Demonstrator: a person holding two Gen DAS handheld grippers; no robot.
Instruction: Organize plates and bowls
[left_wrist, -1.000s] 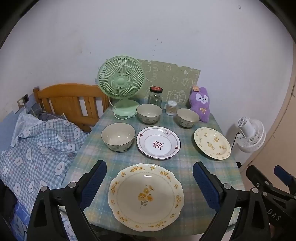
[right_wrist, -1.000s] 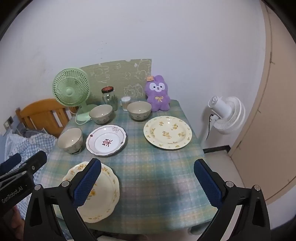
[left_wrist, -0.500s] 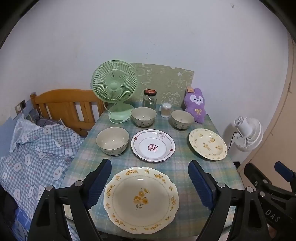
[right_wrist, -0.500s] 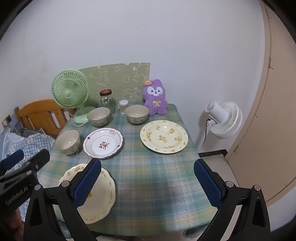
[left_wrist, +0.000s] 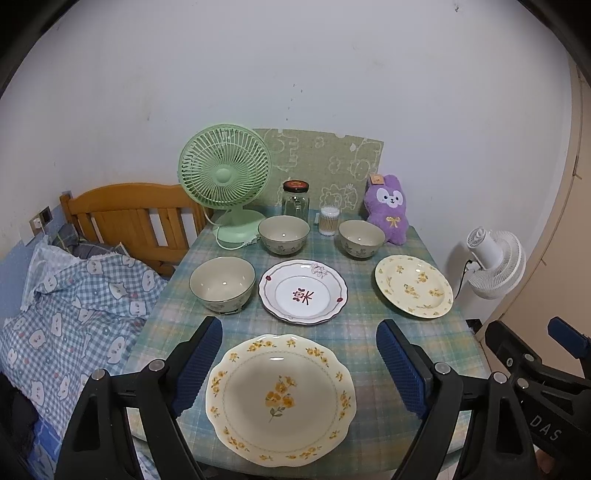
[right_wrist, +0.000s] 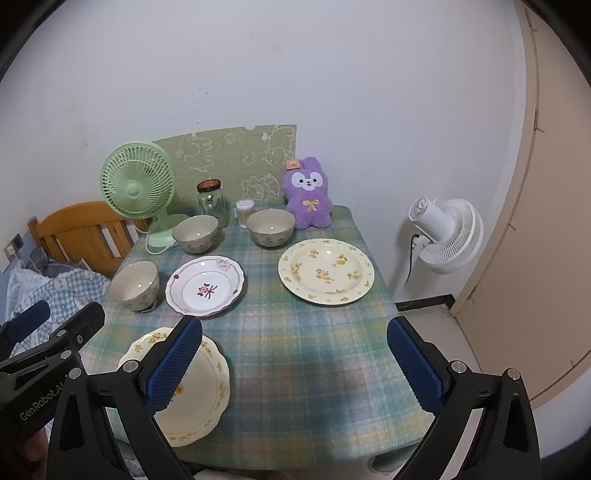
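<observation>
A cream plate with yellow flowers (left_wrist: 280, 397) lies at the near edge of the checked table (left_wrist: 354, 332). My left gripper (left_wrist: 299, 365) hovers over it, open, its pads well clear of the rim on both sides. Behind it sits a white plate with a red motif (left_wrist: 303, 291), and a second yellow-flowered plate (right_wrist: 325, 271) lies at the right. Three beige bowls stand at the left (left_wrist: 222, 283) and the back (left_wrist: 283, 234), (left_wrist: 362, 239). My right gripper (right_wrist: 295, 363) is open above bare cloth with nothing between its fingers.
Along the wall stand a green desk fan (left_wrist: 225, 173), a glass jar (left_wrist: 295, 201), a tub of cotton swabs (left_wrist: 328, 220) and a purple plush rabbit (left_wrist: 388, 210). A bed with checked bedding (left_wrist: 74, 295) adjoins the left; a white floor fan (right_wrist: 443, 236) stands right.
My left gripper's jaws have come a little closer together and its view has shifted slightly. The dishes lie where they were. The right gripper has barely moved.
</observation>
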